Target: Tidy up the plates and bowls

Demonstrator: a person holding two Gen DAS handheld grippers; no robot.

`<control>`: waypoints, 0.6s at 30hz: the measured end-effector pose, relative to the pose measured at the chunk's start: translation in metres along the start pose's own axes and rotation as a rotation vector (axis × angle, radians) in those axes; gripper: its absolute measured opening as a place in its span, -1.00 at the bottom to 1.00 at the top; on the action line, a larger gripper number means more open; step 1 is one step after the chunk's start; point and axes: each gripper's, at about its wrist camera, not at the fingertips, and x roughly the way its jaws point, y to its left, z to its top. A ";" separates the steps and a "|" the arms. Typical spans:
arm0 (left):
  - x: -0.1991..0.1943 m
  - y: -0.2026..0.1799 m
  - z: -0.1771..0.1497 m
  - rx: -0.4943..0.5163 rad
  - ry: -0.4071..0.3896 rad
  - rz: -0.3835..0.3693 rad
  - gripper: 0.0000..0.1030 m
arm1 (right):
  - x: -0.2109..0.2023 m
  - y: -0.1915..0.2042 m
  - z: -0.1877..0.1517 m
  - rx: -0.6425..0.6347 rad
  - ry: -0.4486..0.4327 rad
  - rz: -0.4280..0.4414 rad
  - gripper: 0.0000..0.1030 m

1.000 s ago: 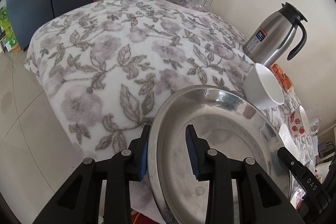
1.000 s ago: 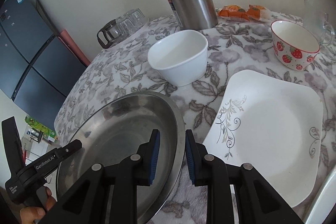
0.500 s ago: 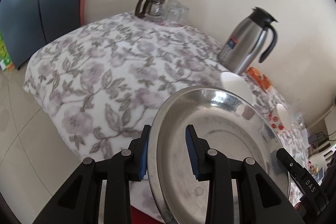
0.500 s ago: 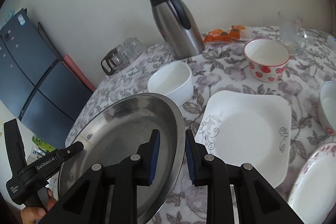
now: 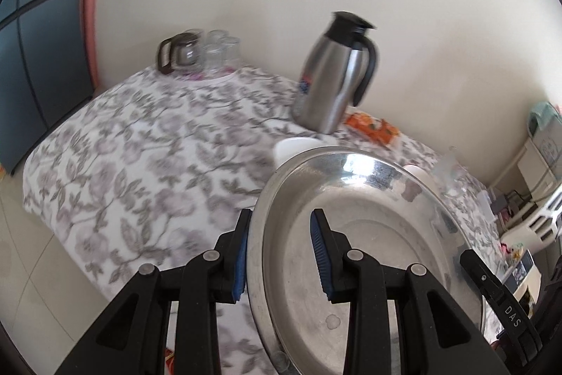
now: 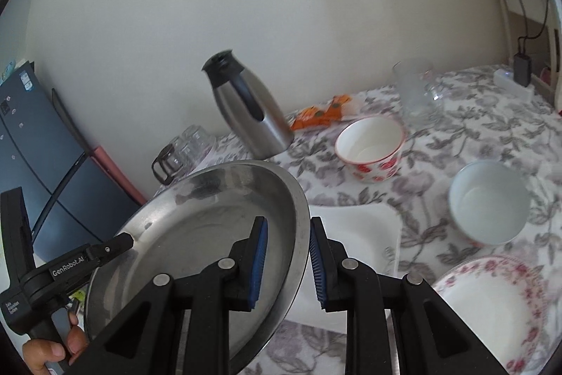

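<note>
A large steel plate [image 5: 368, 234] is held in the air between both grippers, above the flowered table. My left gripper [image 5: 281, 252] is shut on its left rim. My right gripper [image 6: 286, 259] is shut on its right rim, and the plate [image 6: 196, 234] fills the lower left of the right wrist view. On the table lie a square white plate [image 6: 354, 234], a strawberry bowl [image 6: 370, 150], a plain white bowl [image 6: 490, 202] and a pink-flowered plate [image 6: 491, 308]. Another white bowl [image 5: 295, 146] peeks out behind the steel plate.
A steel thermos jug [image 5: 333, 76] stands at the back by the wall, with orange snack packets [image 6: 319, 115] beside it. A glass pot and tumblers [image 5: 196, 53] stand at the far corner. A glass mug [image 6: 416, 86] stands behind the strawberry bowl. A dark fridge [image 5: 38, 34] is at left.
Both grippers have lifted the steel plate well up off the table and carried it rightward; the table things now look smaller and lower, and more bowls have come into the right view.
</note>
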 end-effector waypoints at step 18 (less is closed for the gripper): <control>0.051 -0.107 -0.004 0.104 0.088 -0.117 -0.34 | -0.032 -0.093 0.018 0.162 -0.097 -0.133 -0.51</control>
